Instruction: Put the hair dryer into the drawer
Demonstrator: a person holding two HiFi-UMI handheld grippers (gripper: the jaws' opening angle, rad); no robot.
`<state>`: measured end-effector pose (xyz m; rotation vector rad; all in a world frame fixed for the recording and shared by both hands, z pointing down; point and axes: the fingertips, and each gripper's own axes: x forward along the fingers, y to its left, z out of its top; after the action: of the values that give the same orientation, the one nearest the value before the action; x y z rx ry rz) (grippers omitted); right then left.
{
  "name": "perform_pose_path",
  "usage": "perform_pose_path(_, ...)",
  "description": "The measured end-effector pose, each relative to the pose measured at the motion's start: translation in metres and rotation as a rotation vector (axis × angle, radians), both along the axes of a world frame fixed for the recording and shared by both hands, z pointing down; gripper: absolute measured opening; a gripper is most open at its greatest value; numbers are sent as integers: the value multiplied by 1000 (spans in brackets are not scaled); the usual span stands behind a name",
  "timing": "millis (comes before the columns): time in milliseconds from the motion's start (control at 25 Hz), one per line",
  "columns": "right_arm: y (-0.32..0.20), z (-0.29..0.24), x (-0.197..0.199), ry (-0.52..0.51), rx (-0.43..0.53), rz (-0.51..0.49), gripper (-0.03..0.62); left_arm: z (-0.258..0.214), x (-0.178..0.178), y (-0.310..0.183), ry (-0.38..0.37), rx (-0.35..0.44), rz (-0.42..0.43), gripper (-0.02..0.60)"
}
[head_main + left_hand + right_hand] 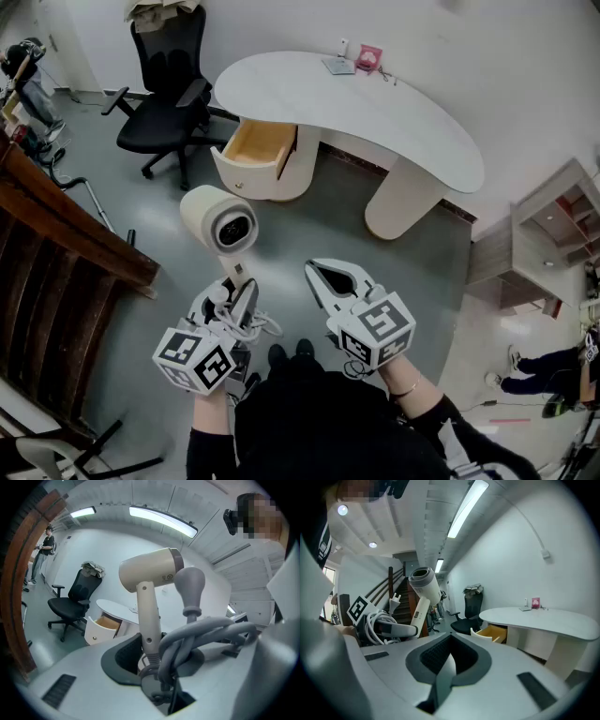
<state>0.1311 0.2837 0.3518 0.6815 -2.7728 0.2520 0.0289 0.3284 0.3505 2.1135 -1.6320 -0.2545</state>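
Note:
The cream hair dryer [218,218] stands upright, its head above my left gripper [239,295], which is shut on its handle. In the left gripper view the handle [149,620] rises from between the jaws, and the coiled grey cable [197,639] with its plug [190,585] is bunched beside it. The open drawer [255,145] has a wooden inside and juts from the white curved desk [394,117] ahead, some way from both grippers. My right gripper [319,272] hangs beside the left one, jaws together with nothing between them. The right gripper view shows the dryer [424,585] at its left and the drawer [496,632] ahead.
A black office chair [164,84] stands left of the drawer. A dark wooden stair rail [56,234] runs along the left. Small items, one pink [368,58], lie on the desk's far edge. A shelf unit [553,225] is at the right. Grey floor lies between me and the desk.

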Motion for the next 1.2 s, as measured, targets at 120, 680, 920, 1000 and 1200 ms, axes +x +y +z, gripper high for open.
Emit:
perform_pose_path(120, 1, 1, -2, -3, 2, -8, 3, 0, -2, 2, -1, 1, -8, 147)
perform_pose_path(680, -11, 4, 8, -21, -11, -16, 3, 6, 3, -11, -3, -13, -22, 147)
perform_pose_path(920, -25, 9, 15, -34, -35, -16, 3, 4, 5, -26, -25, 0, -37, 147)
perform_pose_path(1000, -32, 8, 15, -34, -33, -20, 3, 2, 5, -32, -38, 4, -44, 147)
perform_pose_path(1200, -45, 3, 15, -27, -9, -25, 3, -2, 3, -48, -43, 12, -54, 146)
